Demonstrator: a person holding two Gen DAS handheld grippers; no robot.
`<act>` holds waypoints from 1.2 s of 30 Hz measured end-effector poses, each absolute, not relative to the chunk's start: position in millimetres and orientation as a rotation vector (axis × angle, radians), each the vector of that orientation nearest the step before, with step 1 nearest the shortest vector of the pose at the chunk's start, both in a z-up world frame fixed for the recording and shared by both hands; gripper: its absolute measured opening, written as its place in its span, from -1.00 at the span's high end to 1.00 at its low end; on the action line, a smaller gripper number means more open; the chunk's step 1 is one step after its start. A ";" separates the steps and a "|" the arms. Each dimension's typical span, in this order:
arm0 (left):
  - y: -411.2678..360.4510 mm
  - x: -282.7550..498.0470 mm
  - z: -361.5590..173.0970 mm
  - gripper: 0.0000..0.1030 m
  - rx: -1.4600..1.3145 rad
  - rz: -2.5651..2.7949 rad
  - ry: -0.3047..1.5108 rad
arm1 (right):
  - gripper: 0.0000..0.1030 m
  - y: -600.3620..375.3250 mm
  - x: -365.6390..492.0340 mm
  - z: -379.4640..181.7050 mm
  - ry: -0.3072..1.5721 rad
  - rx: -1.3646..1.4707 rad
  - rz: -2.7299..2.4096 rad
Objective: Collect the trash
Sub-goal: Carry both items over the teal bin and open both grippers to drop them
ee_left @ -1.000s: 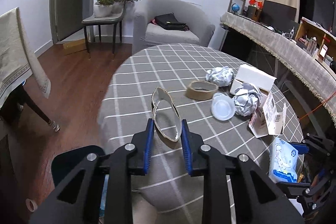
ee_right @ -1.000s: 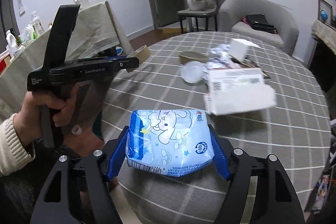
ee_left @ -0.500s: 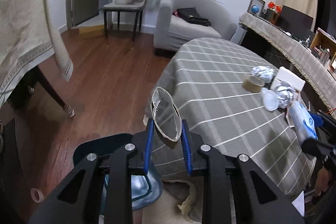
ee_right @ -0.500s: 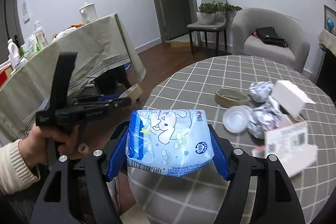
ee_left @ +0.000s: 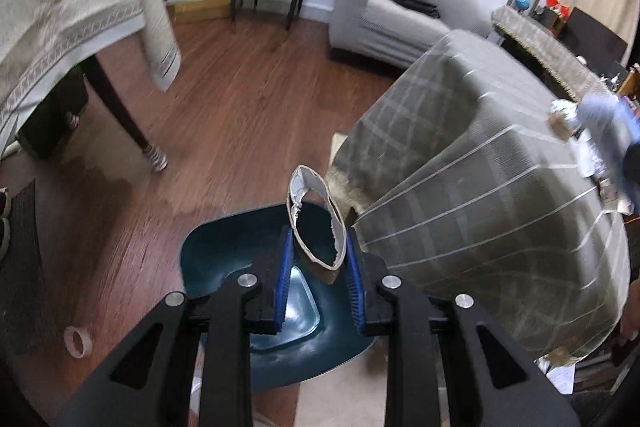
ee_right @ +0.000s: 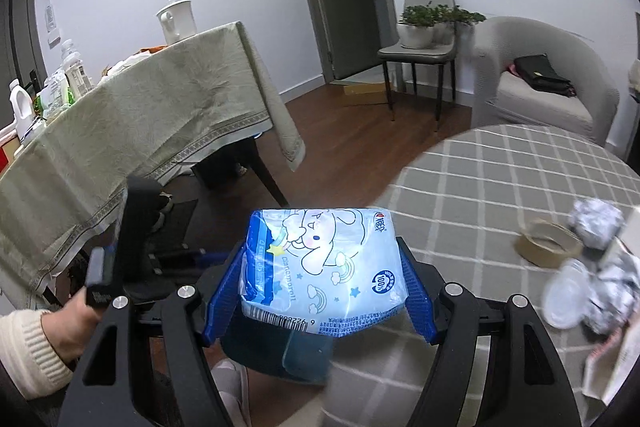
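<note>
Held over the dark blue bin (ee_left: 224,267), a torn foil ring (ee_left: 316,223) clamped between the left gripper (ee_left: 316,279) fingers, and a blue tissue pack (ee_right: 324,267) pinched by the right gripper (ee_right: 320,291) beside the worktop (ee_right: 500,187).

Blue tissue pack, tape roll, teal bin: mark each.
Blue tissue pack (ee_right: 320,267), right wrist view, front face.
Tape roll (ee_right: 547,242), right wrist view, top rim.
Teal bin (ee_left: 224,251), left wrist view, inner wall.
</note>
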State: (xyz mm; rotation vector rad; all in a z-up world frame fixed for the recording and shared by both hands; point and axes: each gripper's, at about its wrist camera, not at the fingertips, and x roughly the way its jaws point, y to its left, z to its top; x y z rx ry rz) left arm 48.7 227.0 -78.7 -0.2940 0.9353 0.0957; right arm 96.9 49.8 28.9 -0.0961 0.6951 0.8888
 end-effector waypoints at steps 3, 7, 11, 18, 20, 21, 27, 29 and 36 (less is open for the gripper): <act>238.3 46.1 -93.5 0.47 -0.296 0.101 0.984 | -0.39 69.6 98.0 27.1 0.699 -0.098 0.896; 249.5 42.3 -109.0 0.47 -0.295 0.095 1.033 | -0.39 93.0 99.2 23.2 0.711 -0.094 0.920; 255.8 37.9 -121.2 0.47 -0.305 0.092 1.066 | -0.39 116.6 98.2 17.4 0.723 -0.098 0.944; 266.5 35.1 -152.0 0.43 -0.324 0.082 1.162 | -0.39 151.1 96.8 -2.1 0.782 -0.121 0.962; 270.4 32.2 -154.3 0.21 -0.321 0.091 1.167 | -0.39 158.3 98.3 -9.3 0.808 -0.123 0.960; 272.7 30.8 -153.4 0.05 -0.328 0.091 1.161 | -0.39 160.9 99.2 -13.0 0.820 -0.121 0.960; 288.2 21.3 -136.0 -0.02 -0.353 0.105 1.093 | -0.39 172.0 102.5 -31.7 0.873 -0.130 0.941; 294.2 16.1 -126.4 -0.02 -0.358 0.113 1.063 | -0.39 175.3 103.8 -40.1 0.895 -0.138 0.931; 309.1 0.3 -94.1 0.01 -0.353 0.150 0.958 | -0.39 189.0 108.2 -70.0 0.973 -0.182 0.897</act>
